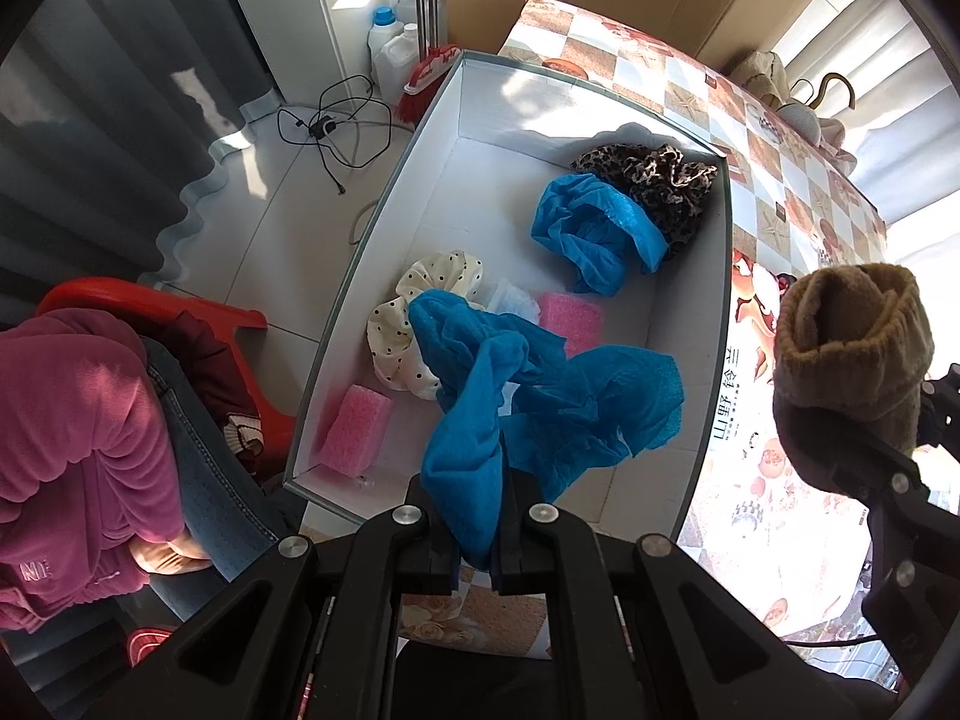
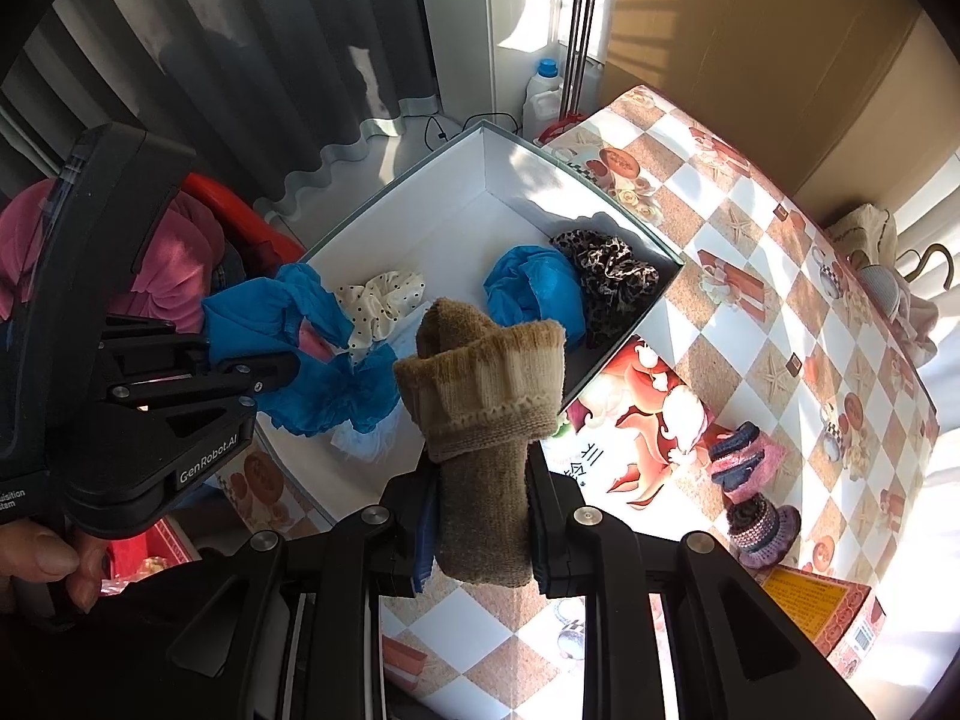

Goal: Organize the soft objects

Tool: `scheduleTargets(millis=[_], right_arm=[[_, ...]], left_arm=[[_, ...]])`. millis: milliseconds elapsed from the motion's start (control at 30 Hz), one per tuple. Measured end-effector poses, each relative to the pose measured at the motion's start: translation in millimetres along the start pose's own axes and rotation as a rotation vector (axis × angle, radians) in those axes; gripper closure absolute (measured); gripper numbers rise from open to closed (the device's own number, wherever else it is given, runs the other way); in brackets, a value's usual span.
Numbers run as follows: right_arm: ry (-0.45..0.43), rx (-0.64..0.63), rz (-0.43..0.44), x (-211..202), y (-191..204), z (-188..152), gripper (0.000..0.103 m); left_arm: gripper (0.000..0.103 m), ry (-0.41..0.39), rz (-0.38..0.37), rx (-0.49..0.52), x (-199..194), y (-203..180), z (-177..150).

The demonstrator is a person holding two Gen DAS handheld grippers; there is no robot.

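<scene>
The left gripper (image 1: pixel 474 540), low centre of the left wrist view, is pinched tight on one blue cloth (image 1: pixel 480 420), which hangs over the near end of the white box (image 1: pixel 384 222). The right gripper (image 2: pixel 480 516), low centre of the right wrist view, is narrowly closed around one tan sock (image 2: pixel 486 420), held upright above the box's near right edge.

Inside the box lie a second blue cloth (image 1: pixel 588 234) in the upper middle of the frame, one leopard-print cloth (image 1: pixel 654 186) touching it on the right, one cream polka-dot cloth (image 1: pixel 414 312) at centre left, and two pink sponges: one (image 1: pixel 354 432) in the near left corner, one (image 1: pixel 570 315) at centre. A pale, thin item just left of the centre sponge is too hidden to name.

The box stands on the bench (image 2: pixel 750 276), covered in a checked cloth. In the right wrist view, two small knitted pieces sit at lower right on the bench: one pink and navy (image 2: pixel 744 459), one purple (image 2: pixel 762 525) just below it.
</scene>
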State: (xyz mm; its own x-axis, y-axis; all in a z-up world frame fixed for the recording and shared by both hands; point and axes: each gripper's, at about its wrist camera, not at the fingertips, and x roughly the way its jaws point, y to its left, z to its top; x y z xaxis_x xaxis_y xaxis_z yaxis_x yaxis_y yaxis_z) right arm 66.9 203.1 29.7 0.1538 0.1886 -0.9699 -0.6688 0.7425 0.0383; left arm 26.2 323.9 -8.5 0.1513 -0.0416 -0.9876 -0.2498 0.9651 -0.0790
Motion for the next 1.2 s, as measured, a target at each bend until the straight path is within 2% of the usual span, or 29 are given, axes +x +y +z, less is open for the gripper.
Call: scheduleTargets(millis=[400, 1200], right_arm=[[0.025, 0.008, 0.007, 7, 5, -3, 0.078], [0.054, 0.028, 0.024, 20, 7, 0, 0.078]], left_arm=[[0.096, 0.015, -0.032, -0.015, 6, 9, -3], [0.096, 0.038, -0.008, 0.047, 14, 6, -2]])
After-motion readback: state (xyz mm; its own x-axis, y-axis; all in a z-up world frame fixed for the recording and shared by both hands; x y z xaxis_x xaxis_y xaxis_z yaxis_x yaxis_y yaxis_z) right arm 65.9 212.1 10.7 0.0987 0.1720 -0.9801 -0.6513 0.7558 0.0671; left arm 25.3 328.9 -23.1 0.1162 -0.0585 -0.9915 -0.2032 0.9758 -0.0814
